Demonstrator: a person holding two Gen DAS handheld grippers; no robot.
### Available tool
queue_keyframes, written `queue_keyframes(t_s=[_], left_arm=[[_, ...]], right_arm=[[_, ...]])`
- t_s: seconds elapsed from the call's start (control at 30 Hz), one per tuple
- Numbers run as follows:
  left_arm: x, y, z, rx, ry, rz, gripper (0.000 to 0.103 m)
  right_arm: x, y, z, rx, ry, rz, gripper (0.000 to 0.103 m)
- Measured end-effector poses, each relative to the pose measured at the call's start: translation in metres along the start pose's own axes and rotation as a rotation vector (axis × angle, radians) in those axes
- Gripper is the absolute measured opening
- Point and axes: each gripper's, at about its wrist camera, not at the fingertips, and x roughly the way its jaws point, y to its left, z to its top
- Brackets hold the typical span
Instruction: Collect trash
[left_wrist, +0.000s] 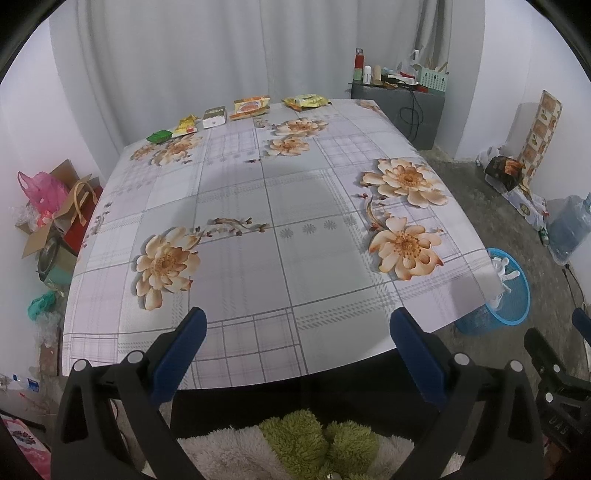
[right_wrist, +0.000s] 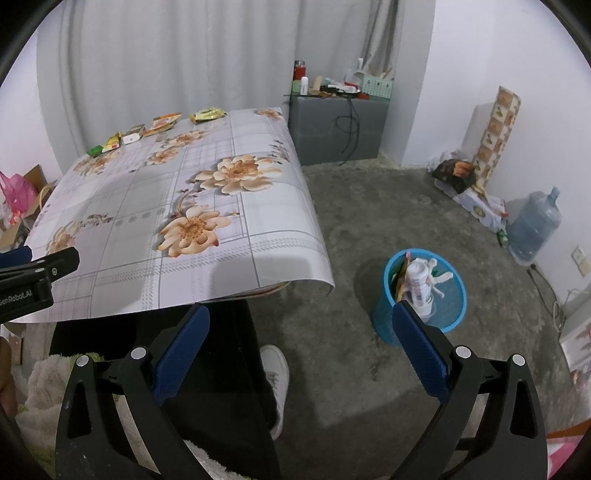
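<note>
Blue bin (right_wrist: 421, 295) holding trash, wrappers (left_wrist: 251, 107) along table's (left_wrist: 277, 206) far edge, left claw (left_wrist: 297, 325) and right claw (right_wrist: 301, 321) released

Lived-in room of a home, white curtain (left_wrist: 207, 55) behind a table under a flowered vinyl cloth (left_wrist: 258, 229), bare concrete floor (right_wrist: 388, 229), water-cooler jug (right_wrist: 533, 225) by the wall, cluttered grey cabinet (right_wrist: 334, 127), cardboard boxes and bags (left_wrist: 55, 214) piled in a corner
</note>
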Motion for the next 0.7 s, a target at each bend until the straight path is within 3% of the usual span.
queue_keyframes(t_s=[0.7], left_arm=[[-0.0005, -0.0026, 0.0005, -0.002, 0.011, 0.004, 0.097]], right_arm=[[0.0016, -0.0046, 0.0007, -0.008, -0.002, 0.009, 0.095]])
